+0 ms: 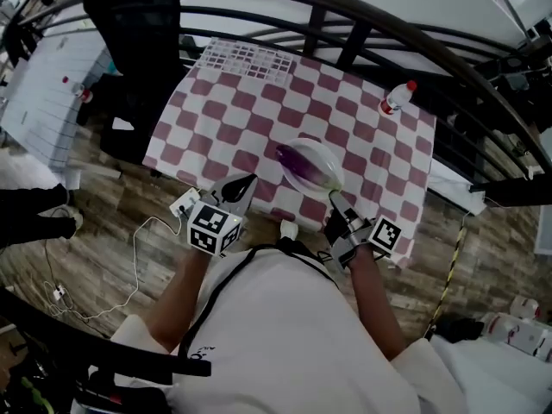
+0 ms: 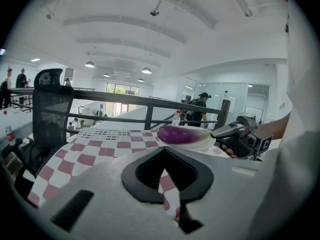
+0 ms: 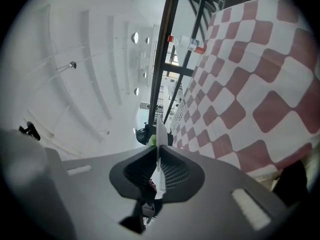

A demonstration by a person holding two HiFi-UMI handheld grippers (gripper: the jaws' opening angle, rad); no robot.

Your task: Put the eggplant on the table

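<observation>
A purple eggplant [image 1: 302,159] lies on a white plate [image 1: 332,162] over the front part of the checkered table [image 1: 259,102]. My right gripper [image 1: 338,203] is shut on the plate's near rim. From the left gripper view, the eggplant [image 2: 179,134] and plate [image 2: 206,143] hang above the cloth, with the right gripper [image 2: 226,131] at the rim. In the right gripper view the plate [image 3: 159,136] shows edge-on between the jaws of the right gripper [image 3: 159,151]. My left gripper [image 1: 244,184] [image 2: 164,152] is shut and holds nothing, at the table's front edge left of the plate.
A small white bottle with a red cap [image 1: 397,98] [image 3: 192,45] stands at the table's far right corner. A dark metal railing [image 1: 345,24] runs behind the table. A black chair [image 1: 138,24] stands at the far left. A cable [image 1: 138,257] lies on the wooden floor.
</observation>
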